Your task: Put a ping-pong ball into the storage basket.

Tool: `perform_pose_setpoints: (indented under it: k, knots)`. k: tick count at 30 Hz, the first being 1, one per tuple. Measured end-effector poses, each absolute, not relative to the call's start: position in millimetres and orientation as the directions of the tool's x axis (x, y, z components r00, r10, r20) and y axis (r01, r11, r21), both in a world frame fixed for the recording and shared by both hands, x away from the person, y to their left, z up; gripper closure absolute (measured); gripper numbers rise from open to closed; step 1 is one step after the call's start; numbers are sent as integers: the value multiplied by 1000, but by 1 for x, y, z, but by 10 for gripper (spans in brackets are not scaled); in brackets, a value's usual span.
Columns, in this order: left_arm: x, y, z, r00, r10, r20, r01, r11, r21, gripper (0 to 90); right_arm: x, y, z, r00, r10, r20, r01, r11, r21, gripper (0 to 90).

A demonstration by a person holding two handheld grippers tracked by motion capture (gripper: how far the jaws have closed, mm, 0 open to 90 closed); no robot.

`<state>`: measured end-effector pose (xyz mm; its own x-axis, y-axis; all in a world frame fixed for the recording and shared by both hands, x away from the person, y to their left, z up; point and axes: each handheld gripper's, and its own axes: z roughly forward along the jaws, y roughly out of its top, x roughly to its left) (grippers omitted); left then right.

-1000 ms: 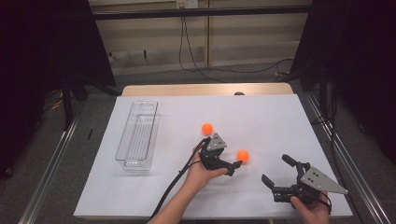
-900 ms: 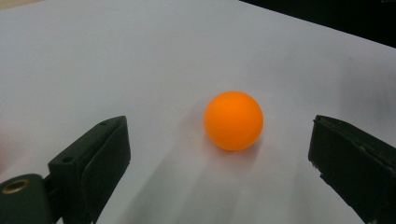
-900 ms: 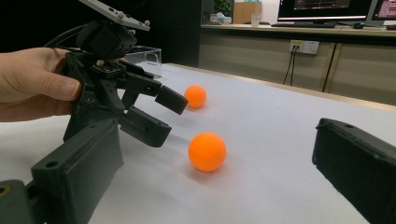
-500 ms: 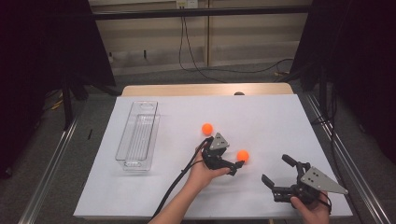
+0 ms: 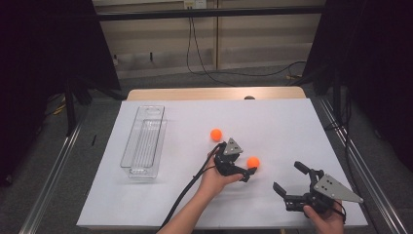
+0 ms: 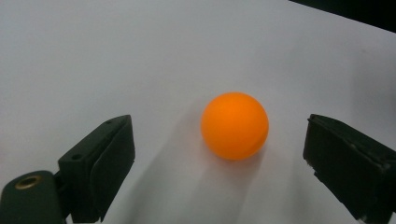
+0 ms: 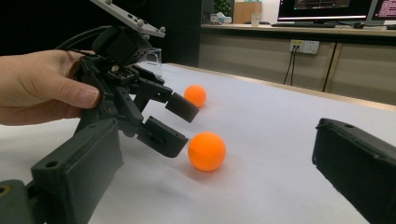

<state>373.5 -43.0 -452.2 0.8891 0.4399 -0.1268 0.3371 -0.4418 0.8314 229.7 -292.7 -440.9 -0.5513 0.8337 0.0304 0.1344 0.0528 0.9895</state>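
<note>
Two orange balls lie on the white table cover: one (image 5: 216, 134) farther back, the other (image 5: 253, 162) (image 6: 235, 125) (image 7: 207, 150) near the middle. My left gripper (image 5: 248, 168) (image 6: 217, 156) (image 7: 175, 122) lies low on the table and points right, with its jaws on either side of the nearer ball. They have just been closing a little. Both pads (image 6: 109, 161) still stand clear of the ball, so the gripper is open. My right gripper (image 5: 288, 177) (image 7: 219, 186) rests open near the front right and faces the same ball from a short way off, with nothing held.
A clear plastic tray (image 5: 144, 141) stands lengthwise at the left of the white sheet (image 5: 292, 126). The left gripper's black cable (image 5: 182, 200) trails toward the front edge. Dark frame rails run along both sides of the table.
The left gripper has edged slightly toward the nearer ball. The right gripper and both balls lie where they were.
</note>
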Motion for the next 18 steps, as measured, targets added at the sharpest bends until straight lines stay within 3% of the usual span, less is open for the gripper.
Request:
perform_pose_setpoints:
  k: [18]
  knots:
    - [376,-52,-455,899,421,-123,333,-472,816,254,230,-293,-441,-549,835,34,135,48,990,10]
